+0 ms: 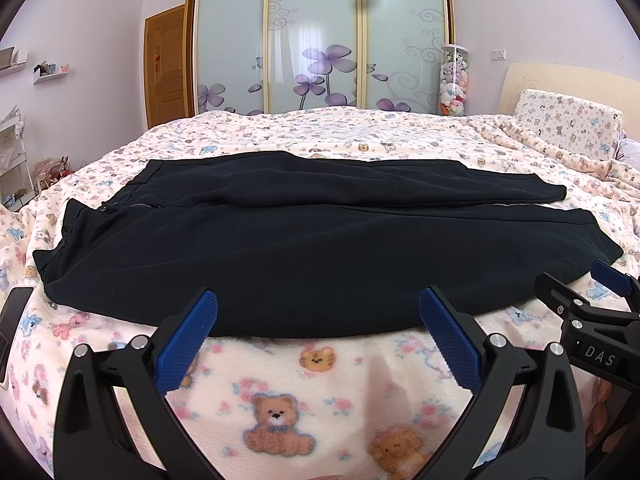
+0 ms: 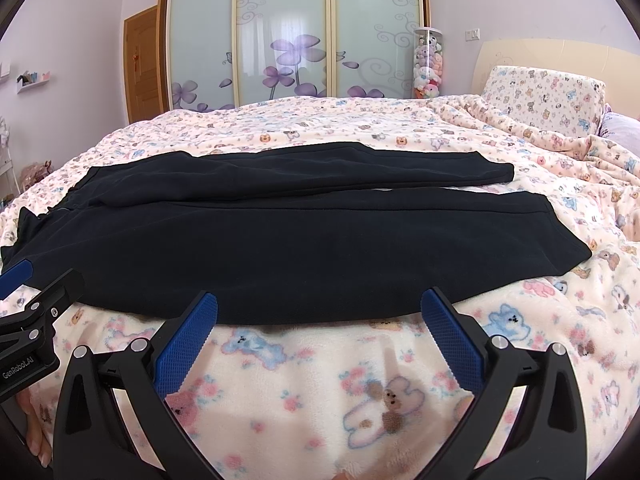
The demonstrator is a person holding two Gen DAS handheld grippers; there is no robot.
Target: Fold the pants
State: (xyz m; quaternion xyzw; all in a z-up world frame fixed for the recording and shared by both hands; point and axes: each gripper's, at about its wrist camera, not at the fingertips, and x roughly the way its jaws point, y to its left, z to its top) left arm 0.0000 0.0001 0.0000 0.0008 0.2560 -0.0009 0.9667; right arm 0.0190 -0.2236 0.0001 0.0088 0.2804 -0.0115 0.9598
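Dark navy pants (image 1: 304, 248) lie flat across the bed, waistband at the left, both legs running to the right with a thin gap between them. They also show in the right wrist view (image 2: 304, 236). My left gripper (image 1: 318, 312) is open and empty, its blue fingertips just above the near edge of the near leg. My right gripper (image 2: 318, 312) is open and empty too, at the same near edge further right. The right gripper shows at the right edge of the left wrist view (image 1: 592, 300).
The bed carries a pink teddy-bear blanket (image 1: 304, 392). A dark phone (image 1: 12, 320) lies at the left edge of the bed. A pillow (image 1: 568, 120) and headboard stand at the right. A sliding-door wardrobe (image 1: 316, 36) stands behind the bed.
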